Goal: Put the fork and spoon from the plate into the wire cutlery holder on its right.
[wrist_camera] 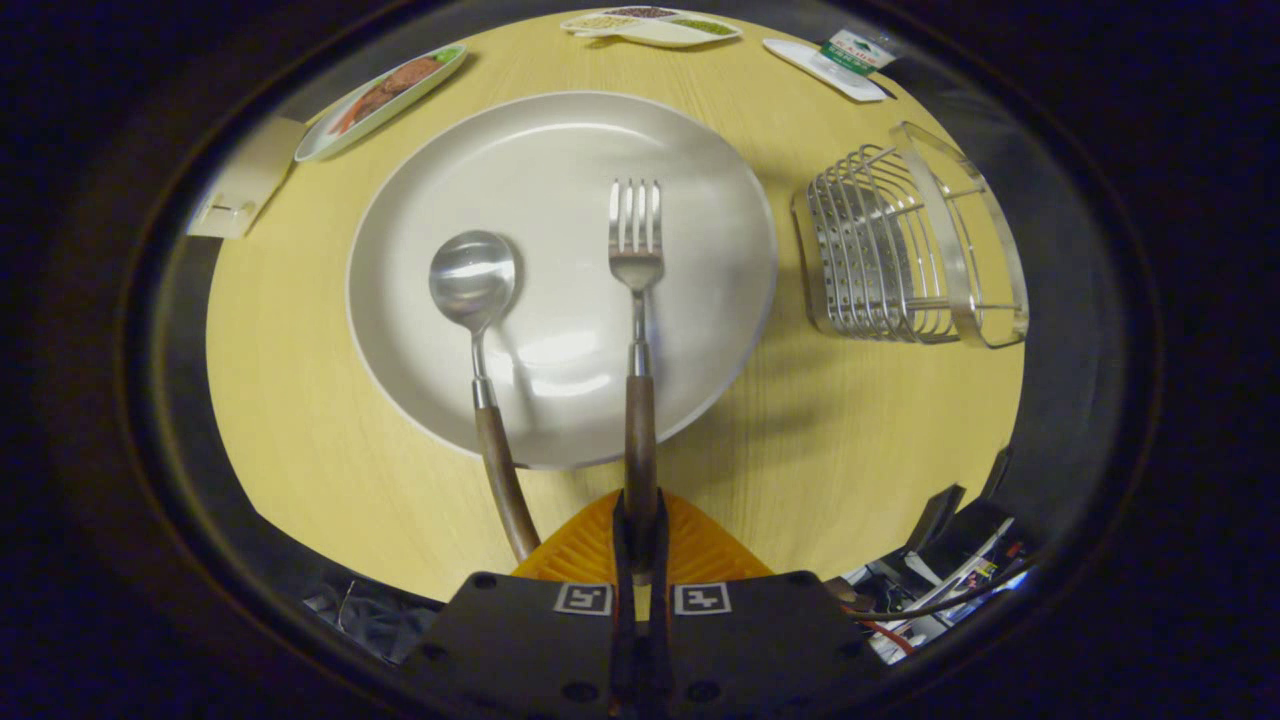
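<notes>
Gripper fingers are pinching the fork by its wooden handle. Spoon is lying just left on the plate; the wire cutlery holder is sitting ahead-right.

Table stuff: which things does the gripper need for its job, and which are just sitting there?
For the job:
- fork, its handle pinched between the gripper fingers
- spoon, lying on the plate
- wire cutlery holder, right of the plate

Just lying about:
- food trays beyond the plate
- small packet
- card at the table's edge

Fork, spoon on plate
</notes>
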Motion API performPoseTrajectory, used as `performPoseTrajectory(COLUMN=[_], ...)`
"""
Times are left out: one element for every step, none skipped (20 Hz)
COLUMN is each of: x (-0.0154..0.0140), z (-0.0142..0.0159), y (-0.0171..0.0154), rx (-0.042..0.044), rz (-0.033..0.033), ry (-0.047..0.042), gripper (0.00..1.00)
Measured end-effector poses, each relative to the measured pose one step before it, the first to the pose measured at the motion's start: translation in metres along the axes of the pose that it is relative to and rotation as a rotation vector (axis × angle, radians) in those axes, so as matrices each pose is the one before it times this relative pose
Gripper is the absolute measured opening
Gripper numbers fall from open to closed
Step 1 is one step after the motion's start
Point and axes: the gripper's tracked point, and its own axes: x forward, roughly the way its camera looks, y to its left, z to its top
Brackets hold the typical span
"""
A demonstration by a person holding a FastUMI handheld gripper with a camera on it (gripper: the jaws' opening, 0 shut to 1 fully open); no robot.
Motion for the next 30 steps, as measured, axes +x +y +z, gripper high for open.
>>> performPoseTrajectory(x=[-0.00071, -0.00311, -0.00298, -0.00387, -0.00448, -0.00474, -0.00575, -0.00602, -0.00662, -0.0067, -0.00838, -0.00756, -0.00747, -0.008, -0.00814, -0.00963, -0.01018, -0.00989, -0.01019, -0.00956, -0.00641, -0.00582, -0.0045, -0.00266, -0.00021, 0.00154, 0.00251, 0.00462, 0.00307, 0.00386], z=[-0.00025, 0.00088, -0.00045, 0.00019, -0.0009, 0.00026, -0.00006, -0.00069, -0.00018, 0.00055, -0.00055, 0.0008, 0.0002, 0.0008, -0.00108, -0.00119, -0.0002, -0.0007, 0.00126, 0.00244, 0.00256, 0.00316, 0.00345, 0.00261, 0.00063, 0.00205, 0.0016, -0.00036, 0.00175, 0.00354], y=[0.0002, 0.0005, -0.00015, -0.00218, -0.00086, -0.00065, -0.00082, -0.0006, -0.00142, -0.00145, -0.00124, 0.00001, -0.00083, -0.00074, -0.00168, -0.00388, -0.004, -0.00255, -0.00277, -0.00438, -0.0046, -0.00769, -0.00893, -0.00971, -0.01062, -0.01337, -0.00595, -0.00834, -0.00668, -0.00441], rx=[0.00795, 0.01151, 0.01009, 0.00493, -0.00023, 0.00095, 0.00189, 0.00348, 0.00288, 0.00418, 0.00643, 0.00891, 0.01404, 0.0152, 0.01277, 0.01398, 0.01715, 0.02344, 0.02411, 0.03064, 0.02769, 0.02428, 0.02105, 0.01748, 0.01389, 0.01301, 0.00467, -0.00407, -0.01699, -0.01986], rz=[0.00278, 0.00171, -0.00335, -0.01052, -0.0094, -0.00591, -0.00506, -0.00544, -0.00668, -0.00562, -0.00121, 0.0041, 0.00457, 0.00265, -0.00154, -0.00654, -0.00482, 0.0027, 0.00845, 0.00675, 0.00414, -0.0013, -0.00568, -0.00482, -0.00593, -0.0125, -0.007, -0.01323, -0.01597, -0.01159], ry=[-0.00329, -0.00466, -0.00539, -0.00096, -0.00176, -0.00101, -0.00035, -0.00019, -0.00122, -0.00226, -0.0015, -0.00254, -0.00288, -0.00054, 0.00091, 0.00452, 0.00199, 0.00634, 0.00194, 0.00154, -0.00136, 0.00055, 0.00487, 0.01082, 0.01729, 0.02327, 0.01754, 0.02973, 0.0318, 0.02707], gripper=[0.09, 0.09, 0.09, 0.09, 0.09, 0.08, 0.08, 0.08, 0.08, 0.08, 0.08, 0.08, 0.08, 0.08, 0.08, 0.08, 0.08, 0.08, 0.08, 0.08, 0.08, 0.08, 0.08, 0.08, 0.08, 0.08, 0.08, 0.08, 0.08, 0.08])
